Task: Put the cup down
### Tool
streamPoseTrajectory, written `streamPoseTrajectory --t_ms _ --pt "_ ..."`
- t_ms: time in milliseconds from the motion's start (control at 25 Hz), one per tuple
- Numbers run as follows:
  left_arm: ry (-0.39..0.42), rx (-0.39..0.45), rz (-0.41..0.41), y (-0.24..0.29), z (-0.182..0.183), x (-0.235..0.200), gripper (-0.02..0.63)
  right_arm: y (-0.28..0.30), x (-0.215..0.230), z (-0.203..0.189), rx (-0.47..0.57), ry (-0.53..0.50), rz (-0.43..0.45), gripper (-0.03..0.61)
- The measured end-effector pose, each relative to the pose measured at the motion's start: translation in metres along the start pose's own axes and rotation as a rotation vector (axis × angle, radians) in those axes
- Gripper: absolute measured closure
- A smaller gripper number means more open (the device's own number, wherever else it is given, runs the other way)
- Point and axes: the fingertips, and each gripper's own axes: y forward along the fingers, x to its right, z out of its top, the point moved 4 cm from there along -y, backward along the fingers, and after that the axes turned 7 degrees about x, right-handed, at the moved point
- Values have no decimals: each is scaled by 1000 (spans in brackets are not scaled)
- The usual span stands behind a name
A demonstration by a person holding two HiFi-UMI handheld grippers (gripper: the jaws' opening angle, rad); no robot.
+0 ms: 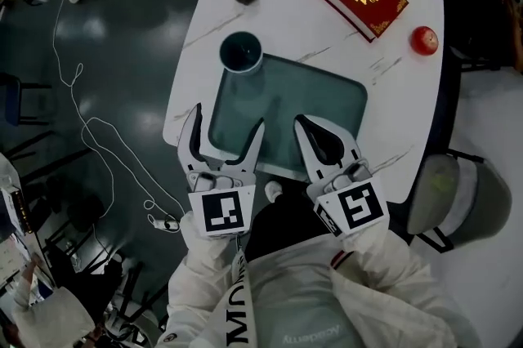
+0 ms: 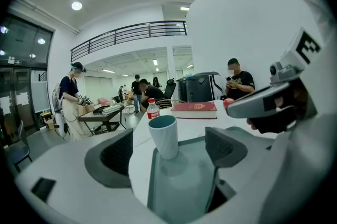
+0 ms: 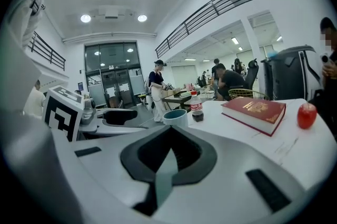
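Simply tapered, faceted teal cup [image 1: 241, 52], upright

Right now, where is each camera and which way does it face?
Head view: on the head, steeply down at the table; left gripper, right gripper, sleeves.
Left gripper view: on the left gripper, past open jaws at the cup; right gripper shows.
Right gripper view: on the right gripper, over shut jaws toward the book.
All share the cup.

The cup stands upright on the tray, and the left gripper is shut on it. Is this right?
Not quite. The cup stands upright on the tray, but the left gripper is open, its jaws spread and not touching the cup. The left gripper view shows this.
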Motion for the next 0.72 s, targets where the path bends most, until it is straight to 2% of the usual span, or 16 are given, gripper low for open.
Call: streamPoseTrajectory --t_ms 360,440,720 --pt "69 45 -11 -72 34 17 175 -50 -53 27 53 -15 23 574" --pt "84 63 -10 -87 45 22 193 -64 -64 34 64 -25 26 574" --pt "66 88 -12 -136 72 42 239 -113 -85 55 90 -44 7 574"
